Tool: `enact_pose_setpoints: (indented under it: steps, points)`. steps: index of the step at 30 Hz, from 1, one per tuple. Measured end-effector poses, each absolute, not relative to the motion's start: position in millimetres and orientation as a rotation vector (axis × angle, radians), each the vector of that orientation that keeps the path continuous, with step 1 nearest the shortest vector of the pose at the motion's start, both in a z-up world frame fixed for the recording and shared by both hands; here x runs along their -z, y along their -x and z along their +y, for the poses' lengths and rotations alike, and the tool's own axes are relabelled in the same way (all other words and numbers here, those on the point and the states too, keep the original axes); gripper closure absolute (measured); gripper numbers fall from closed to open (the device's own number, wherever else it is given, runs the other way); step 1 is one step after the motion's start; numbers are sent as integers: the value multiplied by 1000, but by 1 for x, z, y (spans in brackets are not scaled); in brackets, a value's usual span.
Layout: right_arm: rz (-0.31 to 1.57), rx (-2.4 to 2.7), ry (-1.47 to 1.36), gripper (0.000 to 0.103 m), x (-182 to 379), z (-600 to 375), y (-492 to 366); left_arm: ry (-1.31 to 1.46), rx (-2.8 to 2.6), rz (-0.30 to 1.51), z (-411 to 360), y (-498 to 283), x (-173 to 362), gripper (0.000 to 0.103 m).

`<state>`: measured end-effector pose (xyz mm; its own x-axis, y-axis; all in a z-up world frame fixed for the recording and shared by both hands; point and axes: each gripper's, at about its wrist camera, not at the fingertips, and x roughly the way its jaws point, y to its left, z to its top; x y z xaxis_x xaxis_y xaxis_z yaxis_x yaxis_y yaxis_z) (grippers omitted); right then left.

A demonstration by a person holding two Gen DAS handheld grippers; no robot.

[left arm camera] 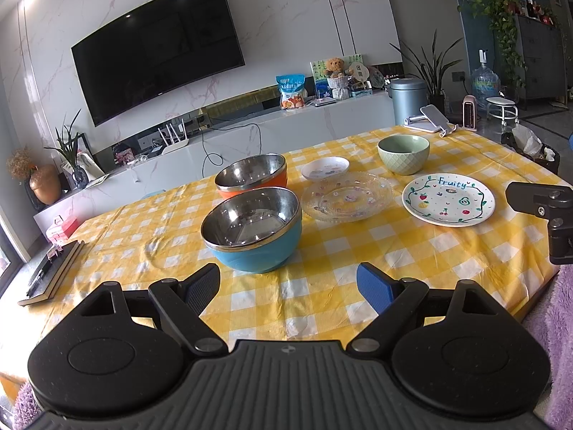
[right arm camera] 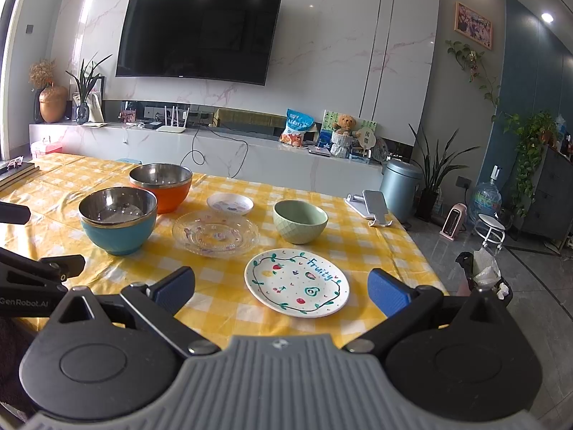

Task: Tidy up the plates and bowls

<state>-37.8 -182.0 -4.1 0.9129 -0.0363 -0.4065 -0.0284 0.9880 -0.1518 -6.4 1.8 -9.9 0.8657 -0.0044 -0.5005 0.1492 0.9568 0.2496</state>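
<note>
On the yellow checked tablecloth stand a blue steel-lined bowl, an orange steel-lined bowl behind it, a clear glass plate, a small white saucer, a green ceramic bowl and a white "Fruity" plate. My left gripper hovers open just in front of the blue bowl, holding nothing. My right gripper is open over the near table edge, with the "Fruity" plate lying between its fingers' line of sight. The blue bowl, orange bowl, glass plate, saucer and green bowl lie beyond.
A phone on a white stand sits at the table's far right corner. Books lie at the left edge. The floor drops off right of the table, with a bin bag there. A TV console runs behind.
</note>
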Motion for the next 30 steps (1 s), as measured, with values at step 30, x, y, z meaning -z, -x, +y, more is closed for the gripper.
enact_pose_setpoints:
  steps: [30]
  points:
    - [604,7,-182,19,17,-248,-61,90,287,750,-15,-67,5,25]
